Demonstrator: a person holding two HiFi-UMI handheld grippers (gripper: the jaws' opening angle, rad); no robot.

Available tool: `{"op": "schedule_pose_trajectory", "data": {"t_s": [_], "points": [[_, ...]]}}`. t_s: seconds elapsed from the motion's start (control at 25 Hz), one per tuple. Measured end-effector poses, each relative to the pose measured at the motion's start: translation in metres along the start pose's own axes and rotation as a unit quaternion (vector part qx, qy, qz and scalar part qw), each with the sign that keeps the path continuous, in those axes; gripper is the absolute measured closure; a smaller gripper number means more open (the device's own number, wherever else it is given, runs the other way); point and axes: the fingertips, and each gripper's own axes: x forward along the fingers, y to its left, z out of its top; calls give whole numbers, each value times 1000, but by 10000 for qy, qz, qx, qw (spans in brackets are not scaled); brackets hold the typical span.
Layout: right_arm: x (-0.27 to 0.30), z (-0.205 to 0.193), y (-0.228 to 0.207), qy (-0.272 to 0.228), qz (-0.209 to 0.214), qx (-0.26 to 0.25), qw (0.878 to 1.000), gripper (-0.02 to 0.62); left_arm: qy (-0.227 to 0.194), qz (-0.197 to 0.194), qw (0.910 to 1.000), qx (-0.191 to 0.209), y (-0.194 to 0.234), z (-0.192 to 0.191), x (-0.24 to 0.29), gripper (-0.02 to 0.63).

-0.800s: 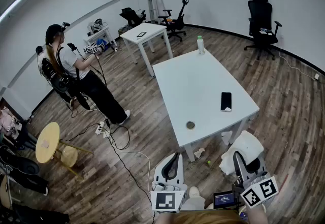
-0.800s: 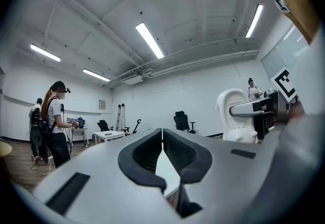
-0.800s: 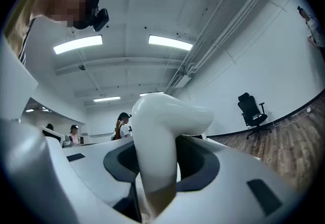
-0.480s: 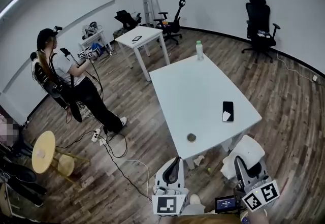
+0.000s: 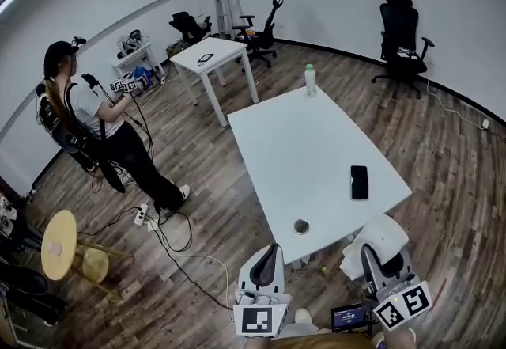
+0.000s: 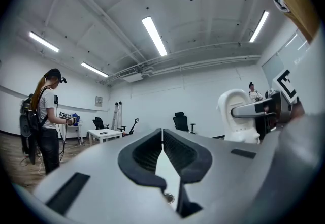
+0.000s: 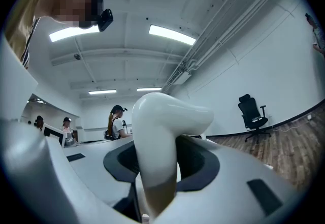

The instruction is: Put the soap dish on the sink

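Observation:
The soap dish (image 5: 385, 231) is a white, smooth, curved piece, and my right gripper (image 5: 383, 258) is shut on it at the bottom right of the head view. In the right gripper view the soap dish (image 7: 161, 131) stands between the dark pads and fills the gap of the right gripper (image 7: 158, 167). My left gripper (image 5: 266, 264) is at the bottom centre, short of the table's near edge. In its own view the left gripper (image 6: 162, 134) is shut with the tips touching and nothing between them. The soap dish (image 6: 236, 115) also shows there at the right.
A large white table (image 5: 308, 142) stands just ahead, with a black phone (image 5: 359, 181), a small round object (image 5: 301, 225) near its front edge and a bottle (image 5: 311, 80) at the far end. A person (image 5: 87, 122) with grippers stands left, cables (image 5: 170, 240) cross the floor, and a round stool (image 5: 54, 233) is far left.
The head view has swung slightly: the table now sits lower and nearer, and the person at the left has drifted further left. Both grippers keep their places, with the dish still held.

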Motion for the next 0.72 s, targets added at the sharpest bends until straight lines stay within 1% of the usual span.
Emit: {"op": "schedule_pose_trajectory", "data": {"t_s": [0.12,0.2,0.52,0.64,0.72], "points": [[11,-4,5,-4,-30,-25,10000,426,40,-1,10000,-42,12,-6,4,589],[19,-6,5,5,-22,-31,10000,426,-10,14,10000,-14,18,-6,11,589],[43,-14,-6,98,-23,48,9999,426,60,-17,10000,21,27,-16,36,589],[60,-20,-16,132,31,132,9998,426,162,32,9999,14,32,-26,52,589],[75,-23,-25,178,86,173,9997,426,156,71,9998,33,35,-27,69,589]]}}
